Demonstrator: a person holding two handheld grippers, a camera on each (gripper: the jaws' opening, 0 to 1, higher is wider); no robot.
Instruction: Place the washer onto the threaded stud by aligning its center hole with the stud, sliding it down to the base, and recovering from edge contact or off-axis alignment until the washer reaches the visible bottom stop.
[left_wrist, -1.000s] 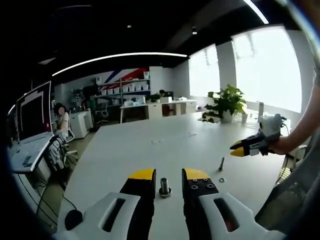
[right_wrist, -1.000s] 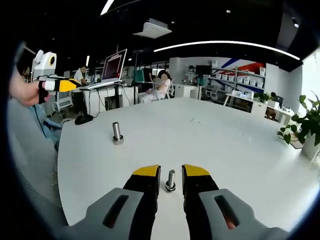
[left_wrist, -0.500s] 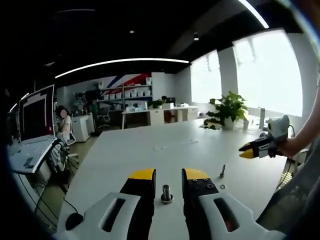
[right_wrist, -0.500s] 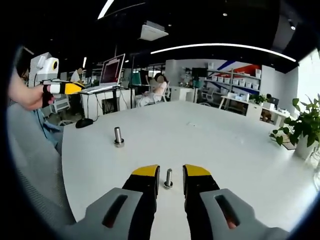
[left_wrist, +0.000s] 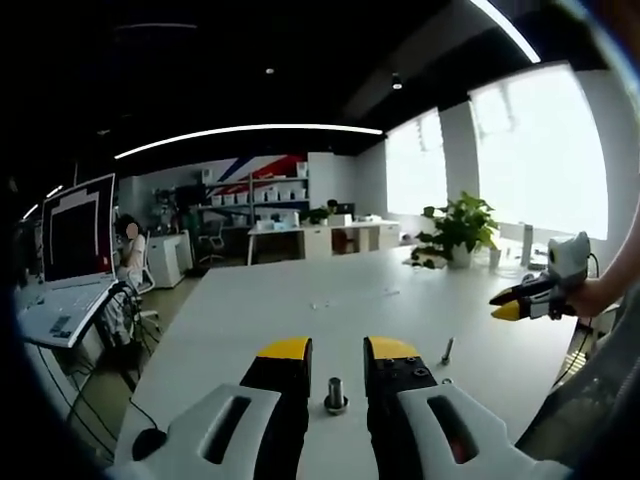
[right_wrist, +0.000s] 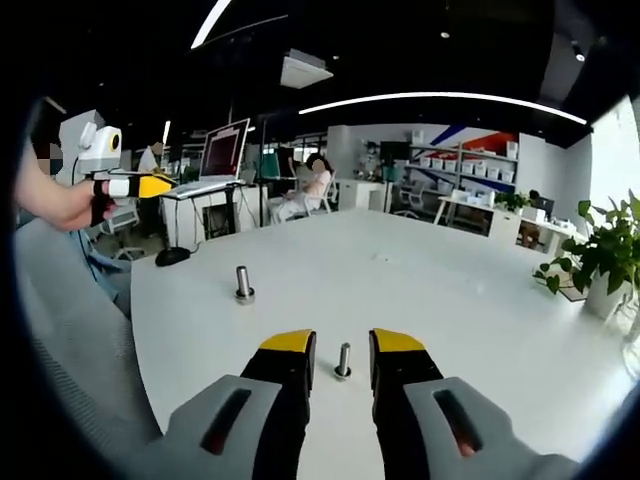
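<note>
In the left gripper view the left gripper (left_wrist: 336, 352) hung low over the white table (left_wrist: 290, 300), its yellow-tipped jaws parted by a narrow gap and holding nothing. A short thick stud (left_wrist: 335, 394) stood upright on the table at the bottom centre of the frame, in the gap between the jaws and apart from both. At the right of the frame a slimmer bolt (left_wrist: 447, 350) stood on the table, and the right gripper (left_wrist: 528, 299) hovered above and right of it.

In the right gripper view the right gripper (right_wrist: 340, 343) also had its jaws slightly open and empty, the slim bolt (right_wrist: 343, 361) upright between them. The thick stud (right_wrist: 243, 284) stood at the centre left. I could not pick out the washer with certainty.
</note>
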